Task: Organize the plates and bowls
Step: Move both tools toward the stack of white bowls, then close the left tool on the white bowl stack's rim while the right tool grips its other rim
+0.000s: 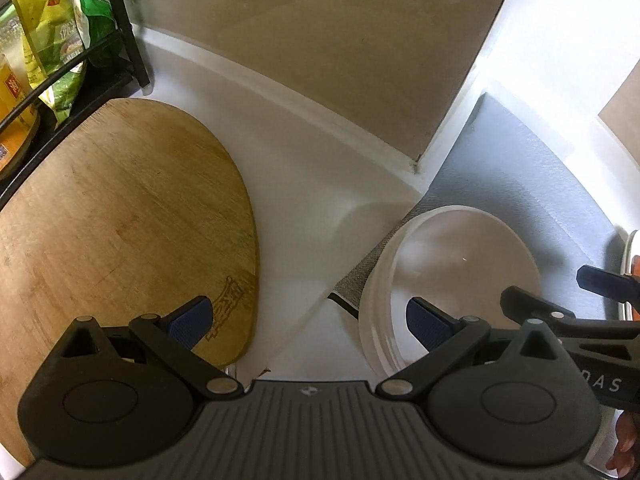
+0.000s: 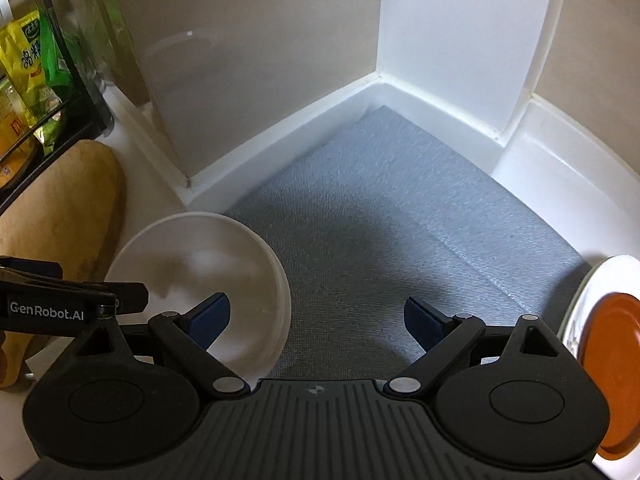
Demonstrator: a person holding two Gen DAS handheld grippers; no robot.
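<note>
White ceramic plates, stacked (image 2: 200,276), sit at the left edge of a grey woven mat (image 2: 400,216) on the white counter (image 1: 304,208), close to the inner wall corner. Several rims show at the stack's side in the left wrist view; exact count not readable. A second piece, a white plate with an orange centre (image 2: 608,368), lies at the mat's right edge, well apart from the stack, partly cut off by the frame.

Left gripper (image 1: 308,320): jaws spread wide, nothing between them. It hangs over the counter gap between a round wooden cutting board (image 1: 120,220) and the stack, its right pad above the stack's near rim. Right gripper (image 2: 318,316): jaws likewise wide apart and empty, over bare mat between the two pieces.

A black wire rack (image 1: 132,32) holding yellow and green snack bags (image 1: 52,20) stands far left; not involved.

Judgement: between grasps, with the orange-centred plate not yet gathered. Probable next move is for the right gripper to swing right, pinch that plate's rim, and carry it onto the white stack. This calls for a low, edge-on approach, since the plate lies flat on the mat.
</note>
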